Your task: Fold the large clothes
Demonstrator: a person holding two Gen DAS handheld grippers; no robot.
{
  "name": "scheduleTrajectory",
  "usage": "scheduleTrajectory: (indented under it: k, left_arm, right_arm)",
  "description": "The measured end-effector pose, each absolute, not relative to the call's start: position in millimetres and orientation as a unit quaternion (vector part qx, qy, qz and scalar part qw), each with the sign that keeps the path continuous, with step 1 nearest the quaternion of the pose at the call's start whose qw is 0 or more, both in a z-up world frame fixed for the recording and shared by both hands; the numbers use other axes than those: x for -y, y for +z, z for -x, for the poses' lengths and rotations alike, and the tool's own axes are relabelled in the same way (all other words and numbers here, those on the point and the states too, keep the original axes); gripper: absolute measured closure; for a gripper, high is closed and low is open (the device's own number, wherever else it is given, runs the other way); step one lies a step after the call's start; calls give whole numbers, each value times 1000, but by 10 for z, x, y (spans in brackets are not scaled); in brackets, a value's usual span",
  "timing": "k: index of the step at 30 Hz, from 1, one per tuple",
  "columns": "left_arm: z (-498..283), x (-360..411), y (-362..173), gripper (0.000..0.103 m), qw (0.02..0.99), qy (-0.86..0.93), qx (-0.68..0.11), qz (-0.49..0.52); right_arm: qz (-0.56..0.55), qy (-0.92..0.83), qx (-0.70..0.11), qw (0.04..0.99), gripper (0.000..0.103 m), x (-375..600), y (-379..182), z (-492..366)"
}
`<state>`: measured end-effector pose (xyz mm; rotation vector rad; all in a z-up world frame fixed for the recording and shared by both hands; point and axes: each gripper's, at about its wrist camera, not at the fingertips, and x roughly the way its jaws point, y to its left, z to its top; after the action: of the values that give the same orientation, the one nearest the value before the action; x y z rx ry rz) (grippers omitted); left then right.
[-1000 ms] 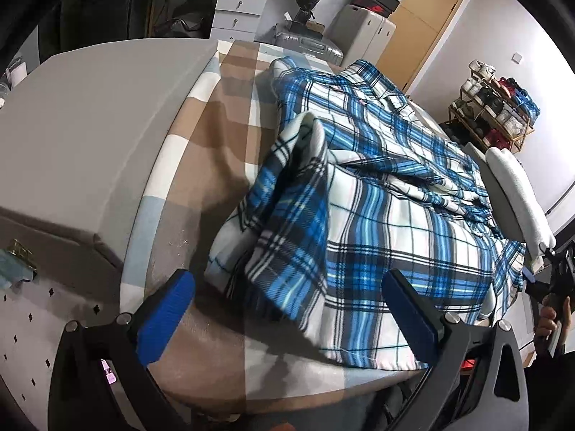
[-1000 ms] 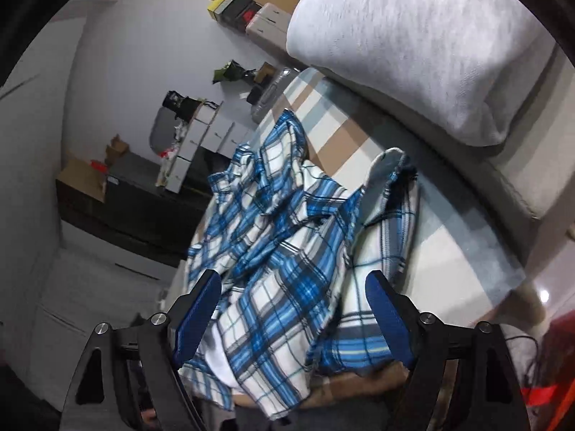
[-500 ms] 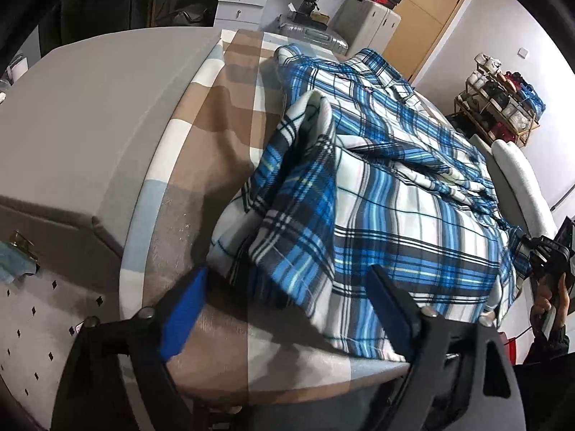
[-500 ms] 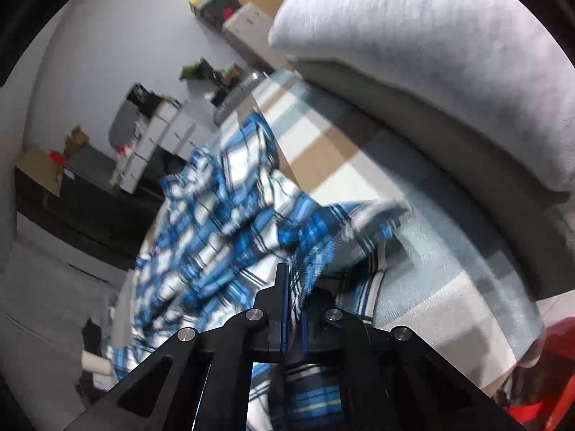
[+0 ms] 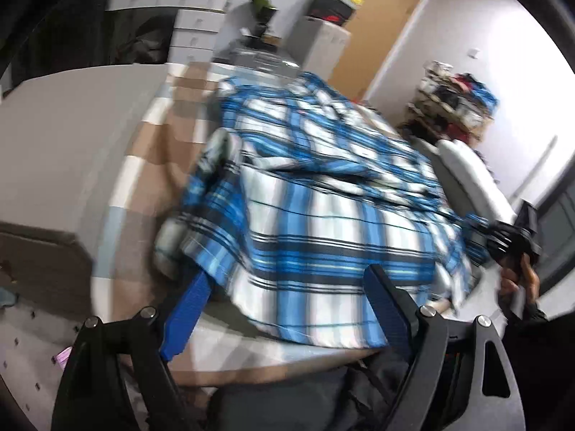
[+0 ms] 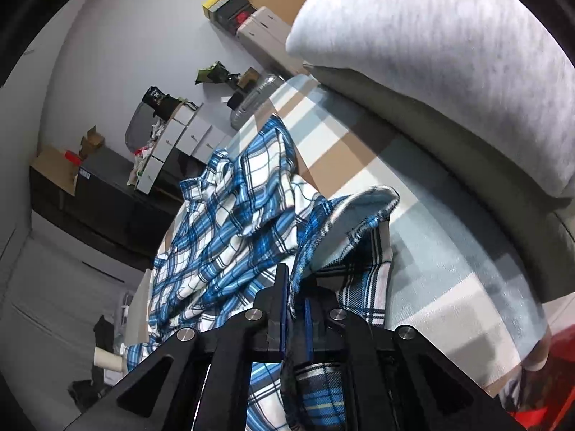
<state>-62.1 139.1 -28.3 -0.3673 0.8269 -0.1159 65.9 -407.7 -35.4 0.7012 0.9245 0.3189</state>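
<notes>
Here, right claw [image 6: 295,298] clamped on plaid shirt [image 6: 230,222] edge, left claw [image 5: 287,309] spread apart at its hem.

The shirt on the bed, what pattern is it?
The shirt is blue, white and black plaid, sharpest in the right wrist view.

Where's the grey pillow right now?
In the right wrist view the grey pillow fills the upper right, on the grey ledge beside the checked bed cover, just beyond the plaid shirt.

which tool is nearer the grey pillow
Right. The right tool, shut on the shirt, sits on the side of the bed just below the pillow. The left tool is open at the shirt's opposite edge, across the bed from it.
</notes>
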Motion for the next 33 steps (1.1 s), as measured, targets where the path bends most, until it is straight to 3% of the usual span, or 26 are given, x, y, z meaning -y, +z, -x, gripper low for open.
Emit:
scheduleTrajectory:
  k: [5,14,24,26,28,31,32,33]
  left_arm:
    - [538,-1631,-351,20,896,-10,-390,214]
    - [435,-1113,-288,20,907,-135,-366,158]
    - [286,-1367,-508,20,892,-49,-395,213]
    - [255,-1406,-525,48,892,-42,-390,227]
    - [212,-1427,-559,89,890,-21,-394,229]
    - [219,-1511,-558,100,889,-16,-381,253]
    - [237,-1535,-541,100,890,-19,-375,261]
    - [257,-1554,-508,101,891,-23,-366,266]
  right_arm:
    - [-333,149,-438,822,90,4099,-378,-634]
    - [-335,151,-447,815,74,4069,-417,-648]
    - [-337,147,-452,812,70,4068,-465,-656]
    - [-342,144,-452,811,70,4067,-492,-663]
    - [-354,142,-450,808,68,4079,-511,-666]
    - [-388,137,-442,797,69,4132,-557,-681]
    - [-390,133,-441,797,78,4139,-561,-687]
    - [-381,128,-442,802,101,4126,-545,-691]
